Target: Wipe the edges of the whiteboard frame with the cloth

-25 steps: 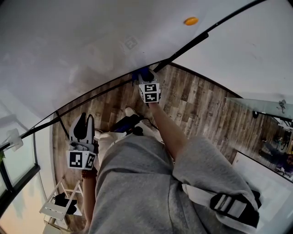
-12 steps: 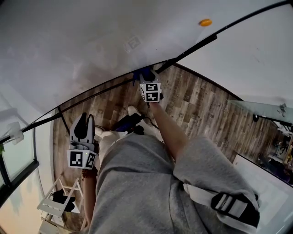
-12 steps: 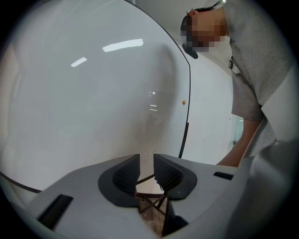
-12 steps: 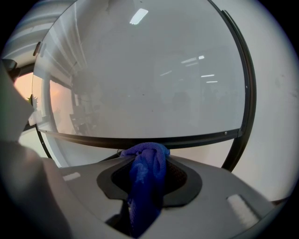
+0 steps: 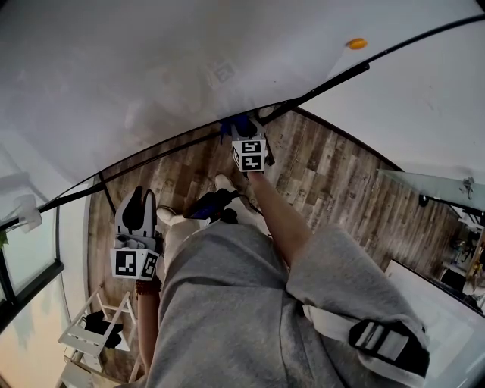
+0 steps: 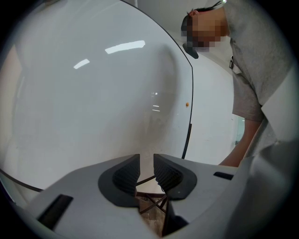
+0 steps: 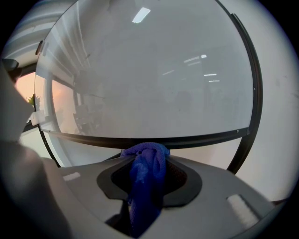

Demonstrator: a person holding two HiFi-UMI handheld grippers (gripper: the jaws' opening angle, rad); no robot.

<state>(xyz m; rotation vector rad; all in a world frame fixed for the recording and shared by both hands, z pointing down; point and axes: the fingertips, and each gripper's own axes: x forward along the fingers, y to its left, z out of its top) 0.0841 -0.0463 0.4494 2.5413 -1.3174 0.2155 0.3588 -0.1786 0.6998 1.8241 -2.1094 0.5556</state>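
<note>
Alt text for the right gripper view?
The right gripper is shut on a bunched blue cloth, whose tip sits at the whiteboard's black frame. The glossy whiteboard fills the view above, and the frame's corner curves up at right.

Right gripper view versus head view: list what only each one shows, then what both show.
Only the right gripper view: the right hand-held gripper seen close, its jaws shut on the bunched blue cloth, and light reflections on the board.
Only the head view: the left hand-held gripper held low, off the board, the wood floor, and the orange dot on the whiteboard.
Both: the cloth at the whiteboard frame, on its black bottom edge.
</note>
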